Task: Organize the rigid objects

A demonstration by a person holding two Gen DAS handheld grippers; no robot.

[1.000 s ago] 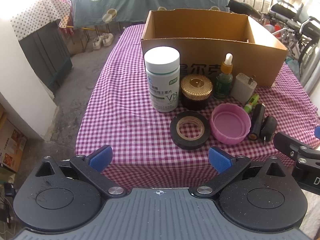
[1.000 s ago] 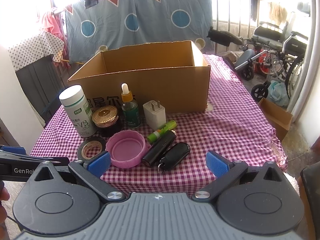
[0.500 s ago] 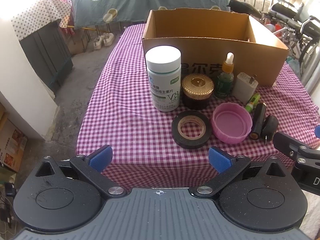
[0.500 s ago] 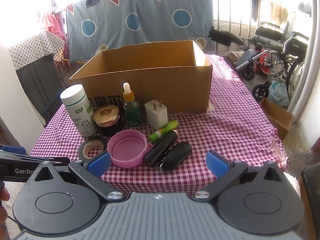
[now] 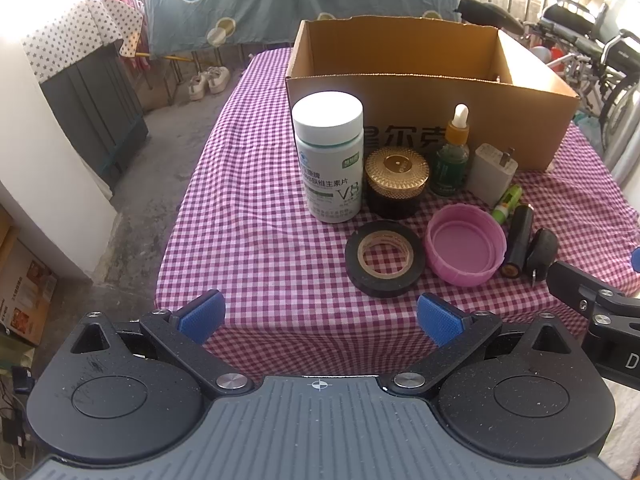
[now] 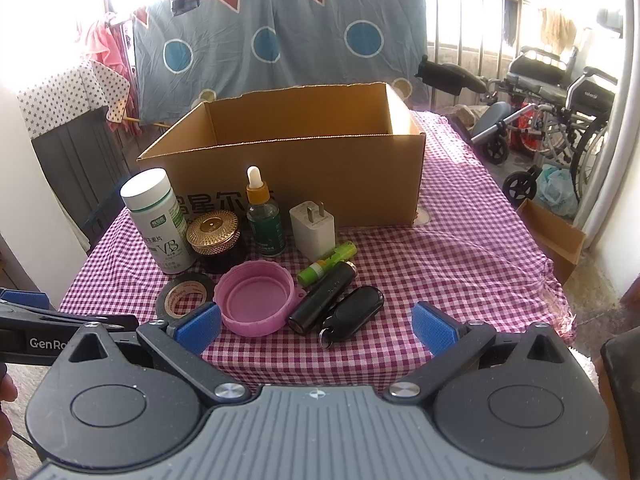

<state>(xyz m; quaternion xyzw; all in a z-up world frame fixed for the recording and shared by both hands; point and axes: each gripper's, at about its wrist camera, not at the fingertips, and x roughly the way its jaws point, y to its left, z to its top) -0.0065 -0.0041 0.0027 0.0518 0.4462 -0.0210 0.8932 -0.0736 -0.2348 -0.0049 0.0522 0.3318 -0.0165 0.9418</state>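
Both grippers had moved a little closer to the table since a moment before, so the things on it looked a bit bigger. Nothing on the table had moved.

Nearest, the left gripper hung at the front edge of the table, with its blue fingers wide apart and nothing between them. The right gripper hung there too, also spread wide and holding nothing.

All the small things sat in front of the cardboard box, on the purple checked cloth. Farthest out from the box lay the black tape roll, flat on the cloth. Beside it sat the pink lid, open side up. Next to the lid lay a black tube and a black key fob, side by side and touching. A small green battery lay a bit closer to the box.

Right up against the box stood a row: the white pill bottle, the dark jar with a gold lid, the green dropper bottle and the white plug.

The box stood open on top. Its floor could not be seen.
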